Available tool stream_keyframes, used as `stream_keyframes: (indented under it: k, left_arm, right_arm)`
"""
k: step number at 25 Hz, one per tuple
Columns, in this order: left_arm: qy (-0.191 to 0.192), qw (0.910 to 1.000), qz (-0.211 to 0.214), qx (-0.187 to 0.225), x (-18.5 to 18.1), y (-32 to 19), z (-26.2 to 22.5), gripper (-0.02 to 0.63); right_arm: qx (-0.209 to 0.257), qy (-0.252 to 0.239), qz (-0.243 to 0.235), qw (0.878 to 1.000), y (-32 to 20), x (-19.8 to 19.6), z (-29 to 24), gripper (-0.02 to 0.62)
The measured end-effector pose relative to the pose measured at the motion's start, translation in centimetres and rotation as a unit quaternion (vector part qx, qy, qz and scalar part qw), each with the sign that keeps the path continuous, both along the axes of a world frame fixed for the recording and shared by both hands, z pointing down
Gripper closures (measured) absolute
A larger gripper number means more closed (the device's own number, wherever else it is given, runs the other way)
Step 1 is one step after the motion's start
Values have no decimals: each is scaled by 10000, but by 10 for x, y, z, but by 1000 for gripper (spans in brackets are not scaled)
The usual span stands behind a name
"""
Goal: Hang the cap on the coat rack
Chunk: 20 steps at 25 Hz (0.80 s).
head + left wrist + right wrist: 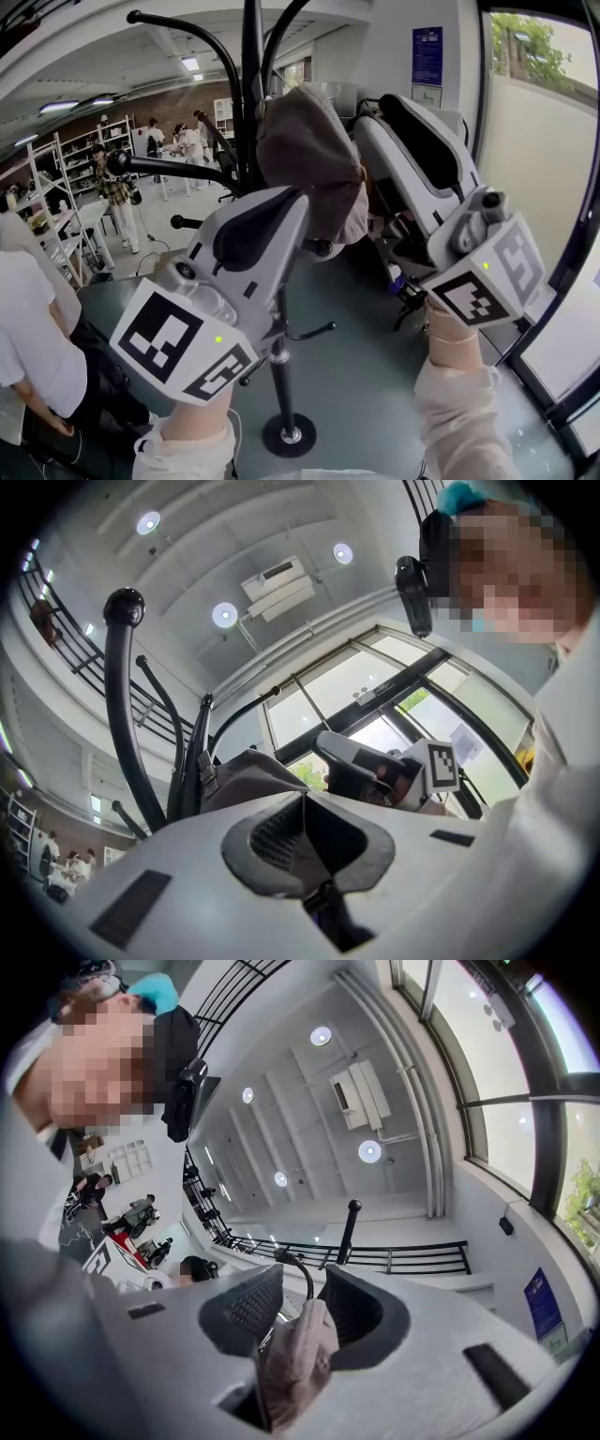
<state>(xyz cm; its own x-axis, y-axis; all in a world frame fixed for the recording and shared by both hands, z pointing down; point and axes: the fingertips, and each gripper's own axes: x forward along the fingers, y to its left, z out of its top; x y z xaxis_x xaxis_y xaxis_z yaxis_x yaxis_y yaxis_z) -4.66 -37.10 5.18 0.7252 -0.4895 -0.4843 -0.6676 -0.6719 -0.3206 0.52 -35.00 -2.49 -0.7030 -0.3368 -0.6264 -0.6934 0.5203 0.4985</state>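
**Hand-held grippers: shells, markers, sleeves**
Left gripper and right gripper: light-grey shells, black ribbed pads. At 6 o'clock of each shell is a white cube with black square markers and a green lamp. Cream sleeves follow below.

Rack pole + cap dead ahead (floor free)
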Motion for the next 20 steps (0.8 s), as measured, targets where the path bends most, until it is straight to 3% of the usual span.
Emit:
stream_keyframes:
  k: [4,20]
  left_arm:
    - [-11,9998,37,-194,-1,3,13,589]
    - [206,9938,50,-1095,-21,12,80,589]
  right_arm:
    - [-238,-121,59,9996,3,5,19,486]
    - [-1133,230,456,9922,4,-16,122,503]
